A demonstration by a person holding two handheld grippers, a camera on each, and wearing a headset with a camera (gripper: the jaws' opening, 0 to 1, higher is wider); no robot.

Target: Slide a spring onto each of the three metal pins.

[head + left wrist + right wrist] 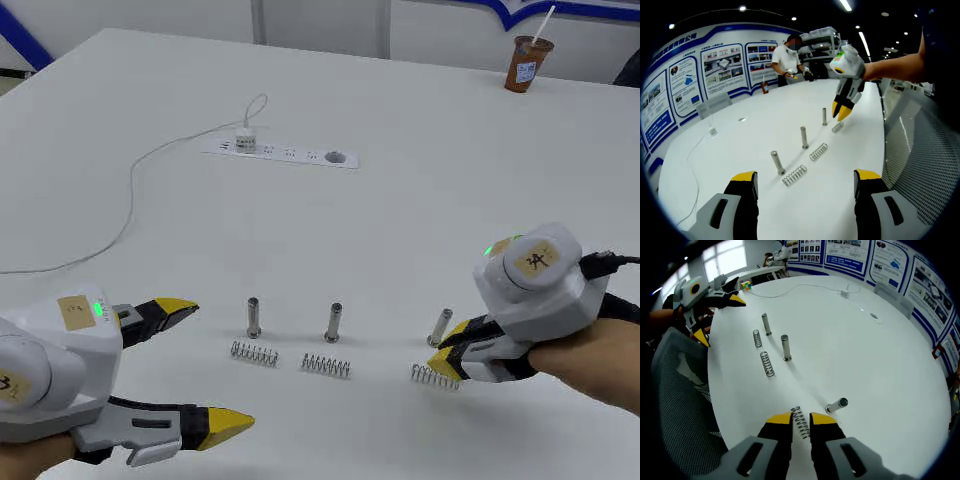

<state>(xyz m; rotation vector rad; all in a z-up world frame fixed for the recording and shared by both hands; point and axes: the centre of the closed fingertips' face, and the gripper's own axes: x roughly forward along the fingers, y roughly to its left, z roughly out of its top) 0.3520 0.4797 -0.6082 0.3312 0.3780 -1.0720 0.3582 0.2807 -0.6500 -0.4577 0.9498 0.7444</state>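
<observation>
A white table [420,180] is presented, with a power strip [280,153] laid at far left. The left pin [254,317], middle pin [333,322] and right pin [441,327] are stood in a row, each a short grey capped post. A coiled wire spring is laid just near of each: left spring [254,353], middle spring [326,365], right spring [800,423]. The left gripper [212,365] is held spread wide at near left, apart from the parts. The right gripper [443,362] is drawn narrow astride the right spring. Whether the spring is pinched cannot be determined, and its right end is hidden by the jaws.
</observation>
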